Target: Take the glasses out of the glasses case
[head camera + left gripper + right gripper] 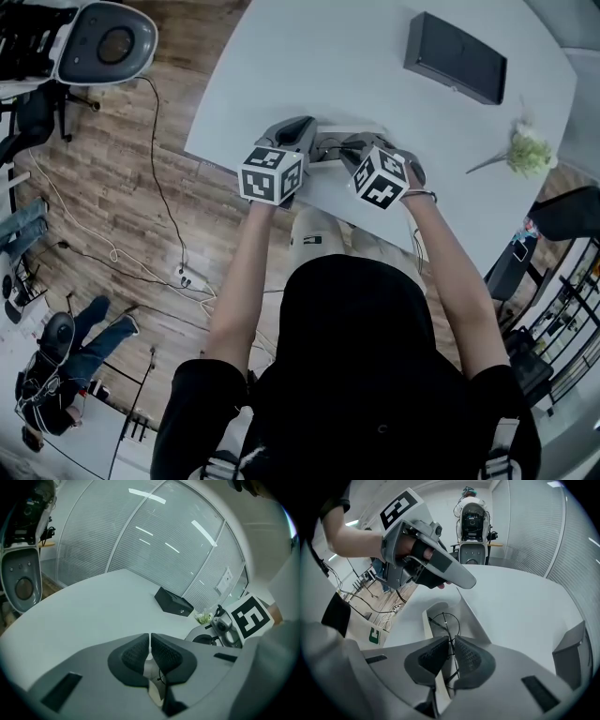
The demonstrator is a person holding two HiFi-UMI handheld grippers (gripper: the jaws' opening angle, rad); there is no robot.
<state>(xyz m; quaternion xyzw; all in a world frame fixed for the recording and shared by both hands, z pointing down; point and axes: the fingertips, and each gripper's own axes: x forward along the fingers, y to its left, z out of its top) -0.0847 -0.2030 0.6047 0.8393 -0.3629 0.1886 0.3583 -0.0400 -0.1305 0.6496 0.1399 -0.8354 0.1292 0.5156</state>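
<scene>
We hold the right tool with its two ribbed pads nearly closed, and the thin dark wire of the glasses is pinched between them. One round lens ring stands just beyond the pads, inside the open white glasses case. The case lies at the near edge of the surface, its lid raised on the right side in the right gripper view.

The left tool comes in from the left with its pads drawn together at the tips. Low between them sits a pale strip that looks like an edge of the case, with a bit of dark wire beside it. From the right gripper view the left tool's tip reaches over the far end of the case, close above the lid.

In the head view both tools meet over the case, their marker cubes side by side and near each other.

Farther out on the surface lies a black box, well apart from the case, and to the right of it near the edge is a small green and white sprig. To the left of the surface is a wood floor with cables running across it
</scene>
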